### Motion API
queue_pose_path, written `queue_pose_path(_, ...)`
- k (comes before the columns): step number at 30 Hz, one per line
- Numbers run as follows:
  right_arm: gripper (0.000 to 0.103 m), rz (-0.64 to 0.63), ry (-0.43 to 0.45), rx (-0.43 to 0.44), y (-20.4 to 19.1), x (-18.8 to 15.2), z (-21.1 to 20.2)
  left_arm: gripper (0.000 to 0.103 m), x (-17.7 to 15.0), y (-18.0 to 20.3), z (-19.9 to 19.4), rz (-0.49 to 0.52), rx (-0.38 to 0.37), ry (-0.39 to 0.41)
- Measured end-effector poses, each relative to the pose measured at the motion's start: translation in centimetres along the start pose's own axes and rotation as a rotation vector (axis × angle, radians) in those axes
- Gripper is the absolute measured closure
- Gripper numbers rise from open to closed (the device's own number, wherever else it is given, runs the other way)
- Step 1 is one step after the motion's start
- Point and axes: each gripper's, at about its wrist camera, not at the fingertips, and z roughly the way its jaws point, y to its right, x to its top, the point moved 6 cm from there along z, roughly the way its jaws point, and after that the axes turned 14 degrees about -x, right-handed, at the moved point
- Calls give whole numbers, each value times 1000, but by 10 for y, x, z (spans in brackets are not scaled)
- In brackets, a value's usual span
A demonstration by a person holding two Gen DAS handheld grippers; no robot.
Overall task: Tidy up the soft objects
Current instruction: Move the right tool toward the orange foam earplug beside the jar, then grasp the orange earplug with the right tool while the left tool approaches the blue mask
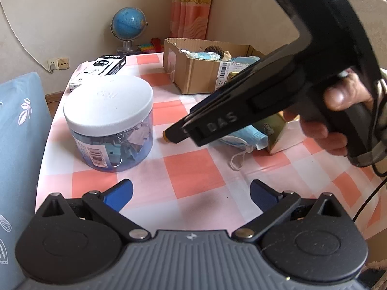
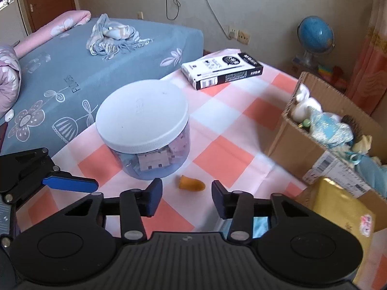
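A small orange rubbery cap [image 2: 191,185] lies on the checked tablecloth [image 2: 225,159], just in front of the jar. My right gripper [image 2: 186,185] hangs over it with its jaws partly apart; the cap lies between and slightly beyond the tips, untouched. In the left wrist view that gripper [image 1: 174,134] slants down from the right in a person's hand, its tip beside the cap [image 1: 165,136]. A blue face mask [image 1: 244,139] lies under it. My left gripper [image 1: 191,186] stands open and empty near the table's front. Soft toys [image 2: 324,125] fill the cardboard box [image 2: 290,149].
A white-lidded clear jar [image 2: 142,118] of clips stands left of the cap. A black-and-white carton [image 2: 222,71] lies behind it. A gold packet [image 2: 338,207] sits near the box. A blue globe [image 2: 315,36] stands by the wall. A bed [image 2: 72,72] borders the table's left edge.
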Motion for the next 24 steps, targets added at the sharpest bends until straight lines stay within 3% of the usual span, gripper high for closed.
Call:
queue_pose_path(15, 59, 34, -36, -6, 0, 2, 20, 1, 1, -3, 4, 5, -6, -6)
queue_pose_path(24, 70, 35, -41, -26, -1, 0, 24, 1, -1, -6, 5, -3, -1, -9)
